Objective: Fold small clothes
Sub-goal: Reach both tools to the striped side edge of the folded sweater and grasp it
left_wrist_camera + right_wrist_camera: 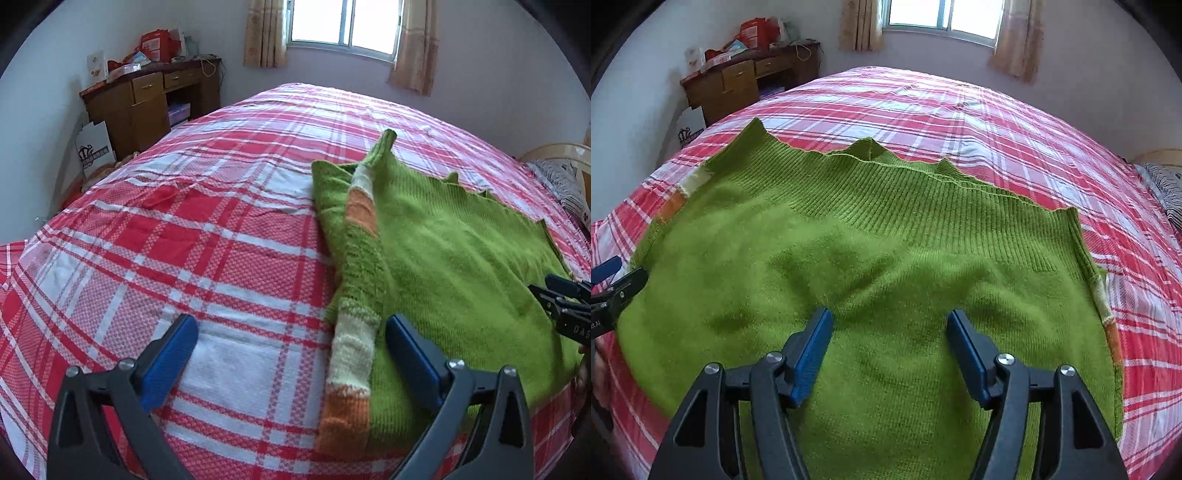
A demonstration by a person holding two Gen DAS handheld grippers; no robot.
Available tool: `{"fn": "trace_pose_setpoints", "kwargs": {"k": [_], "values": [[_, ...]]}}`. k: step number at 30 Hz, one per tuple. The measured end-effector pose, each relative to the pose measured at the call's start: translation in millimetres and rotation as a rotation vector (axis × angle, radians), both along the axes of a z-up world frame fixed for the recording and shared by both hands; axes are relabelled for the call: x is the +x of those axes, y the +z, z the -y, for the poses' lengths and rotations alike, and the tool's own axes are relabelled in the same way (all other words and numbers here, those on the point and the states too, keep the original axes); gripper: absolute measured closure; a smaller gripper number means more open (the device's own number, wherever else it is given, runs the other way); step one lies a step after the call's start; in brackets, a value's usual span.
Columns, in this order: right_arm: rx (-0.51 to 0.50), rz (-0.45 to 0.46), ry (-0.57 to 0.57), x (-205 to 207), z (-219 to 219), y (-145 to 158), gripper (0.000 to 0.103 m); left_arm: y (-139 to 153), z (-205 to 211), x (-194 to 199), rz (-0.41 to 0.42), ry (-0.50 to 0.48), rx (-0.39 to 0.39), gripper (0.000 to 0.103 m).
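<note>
A green knitted sweater (461, 251) lies flat on the bed, its ribbed hem towards the far side. One sleeve (354, 350), banded in orange and cream, is folded in along the sweater's left edge. My left gripper (291, 332) is open wide at that edge, and the sleeve's banded end lies just inside its right finger (410, 350). Nothing is pinched. My right gripper (890, 332) is open above the middle of the sweater (886, 240), with only flat knit below it. Each gripper shows at the edge of the other's view.
The bed carries a red and white plaid sheet (184, 240), bare to the left of the sweater. A cluttered wooden desk (147, 99) and a white bag (94, 147) stand beyond the far left corner. Striped fabric (561, 181) lies at the right edge, and a curtained window (347, 26) is behind.
</note>
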State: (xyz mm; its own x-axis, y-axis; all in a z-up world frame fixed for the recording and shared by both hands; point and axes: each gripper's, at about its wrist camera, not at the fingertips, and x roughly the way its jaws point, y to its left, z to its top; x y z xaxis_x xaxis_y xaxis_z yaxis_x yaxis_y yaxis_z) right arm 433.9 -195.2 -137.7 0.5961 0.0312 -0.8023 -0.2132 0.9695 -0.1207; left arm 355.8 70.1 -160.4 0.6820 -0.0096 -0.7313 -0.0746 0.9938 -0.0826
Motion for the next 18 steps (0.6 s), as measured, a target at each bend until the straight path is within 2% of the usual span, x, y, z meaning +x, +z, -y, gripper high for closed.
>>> {"fn": "trace_pose_setpoints", "kwargs": {"k": [1,3,5,7,11,16,18], "values": [[-0.004,0.015,-0.018,-5,-1,5,0.037,0,0,-1,-0.002,0.0,0.002,0.0],[0.008,0.056,0.04,-21,-12,14,0.037,-1,1,-4,-0.006,-0.004,0.01,0.0],[-0.064,0.061,0.102,-35,-32,9,0.037,-2,1,-6,-0.01,-0.012,0.016,0.0],[-0.099,0.054,0.114,-40,-41,-2,0.037,-2,2,-8,-0.01,-0.015,0.022,0.0],[-0.034,0.054,0.062,-43,-32,-2,0.037,-3,2,-11,-0.017,-0.022,0.034,0.0],[-0.056,0.101,0.062,-51,-34,0,0.037,-3,-1,-21,-0.004,-0.031,0.03,0.0],[-0.033,0.14,0.085,-60,-37,8,0.037,-2,-2,-21,-0.001,-0.033,0.022,0.0]]}}
